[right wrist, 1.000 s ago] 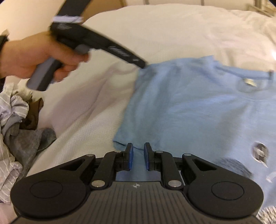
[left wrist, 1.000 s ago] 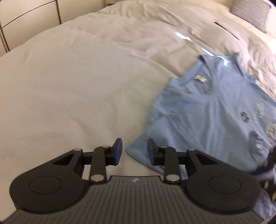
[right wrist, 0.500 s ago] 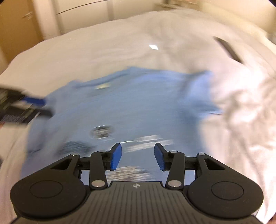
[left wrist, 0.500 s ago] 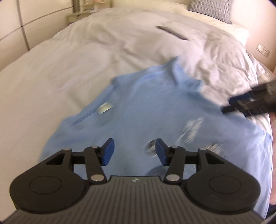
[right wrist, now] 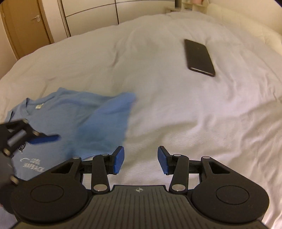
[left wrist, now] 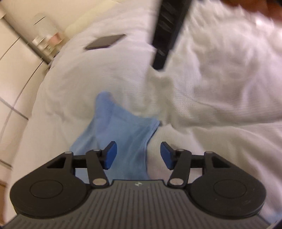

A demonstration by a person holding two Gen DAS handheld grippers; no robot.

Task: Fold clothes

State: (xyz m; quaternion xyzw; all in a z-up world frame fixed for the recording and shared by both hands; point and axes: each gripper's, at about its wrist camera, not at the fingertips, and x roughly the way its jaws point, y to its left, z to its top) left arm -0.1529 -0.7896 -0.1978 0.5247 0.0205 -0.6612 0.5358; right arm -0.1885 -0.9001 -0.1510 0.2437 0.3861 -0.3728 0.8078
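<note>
1. Lying on the white duvet (right wrist: pixel 176 105), the light blue T-shirt (right wrist: pixel 61 114) sat at the left of the right wrist view, neck label up and white print toward the camera.
2. Its sleeve (right wrist: pixel 112 119) spread out toward the middle of the bed, blurred.
3. The left gripper (left wrist: pixel 138 155) had just been opening; its blue pads stood apart above the sleeve's edge, pressing on nothing.
4. The right gripper (right wrist: pixel 140 159) had likewise just been opening; its pads stood apart over bare duvet just right of the sleeve, with nothing between them.
5. In the left wrist view the right gripper showed as a dark blurred bar at the top.
6. A dark phone (right wrist: pixel 199 57) lay flat on the duvet, well apart from the shirt.
7. Pale cupboard fronts (right wrist: pixel 91 15) and a wooden door (right wrist: pixel 26 26) stood beyond the bed.
</note>
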